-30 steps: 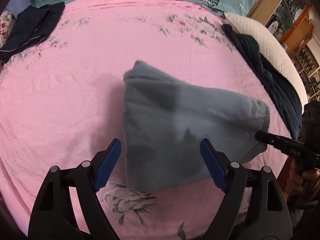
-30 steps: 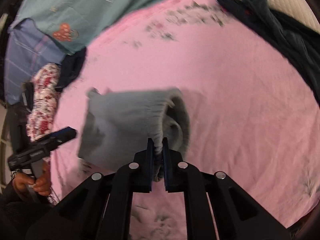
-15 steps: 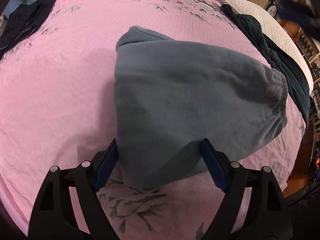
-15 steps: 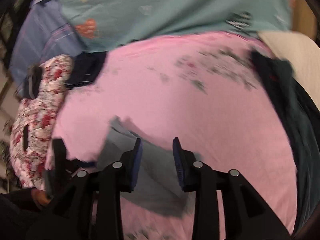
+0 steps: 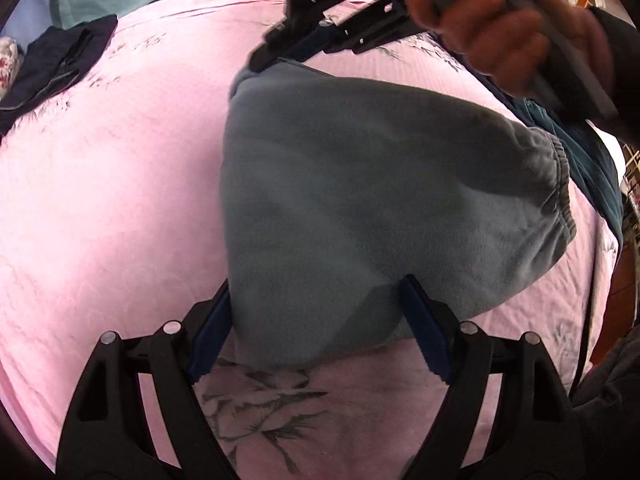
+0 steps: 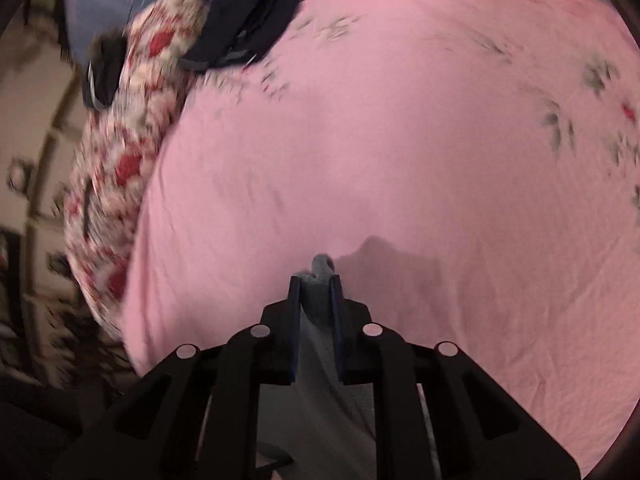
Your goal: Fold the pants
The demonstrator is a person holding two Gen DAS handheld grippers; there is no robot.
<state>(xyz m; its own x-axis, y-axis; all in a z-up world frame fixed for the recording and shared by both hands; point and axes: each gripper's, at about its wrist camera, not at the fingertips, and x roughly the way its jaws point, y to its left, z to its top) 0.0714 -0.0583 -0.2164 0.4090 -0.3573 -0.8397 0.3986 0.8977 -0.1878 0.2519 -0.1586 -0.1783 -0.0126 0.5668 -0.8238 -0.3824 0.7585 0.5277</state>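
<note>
The grey-blue fleece pants (image 5: 360, 208) lie folded on the pink bedsheet (image 5: 100, 200), elastic waistband to the right. My left gripper (image 5: 316, 320) is open, its blue pads either side of the near edge of the pants. My right gripper (image 5: 288, 48) reaches over from the far side, and in its own view it (image 6: 316, 280) is shut on a far corner of the pants (image 6: 320, 268), with cloth hanging down between its fingers.
A dark garment (image 5: 56, 68) lies at the far left of the bed, also seen in the right wrist view (image 6: 248, 28). A dark teal garment (image 5: 592, 168) lies along the right edge. A red floral pillow (image 6: 128, 152) sits beside the bed.
My right gripper let go of the waistband, opened, swung across to the far corner of the pants and shut on it. My left gripper stayed open at the near edge.
</note>
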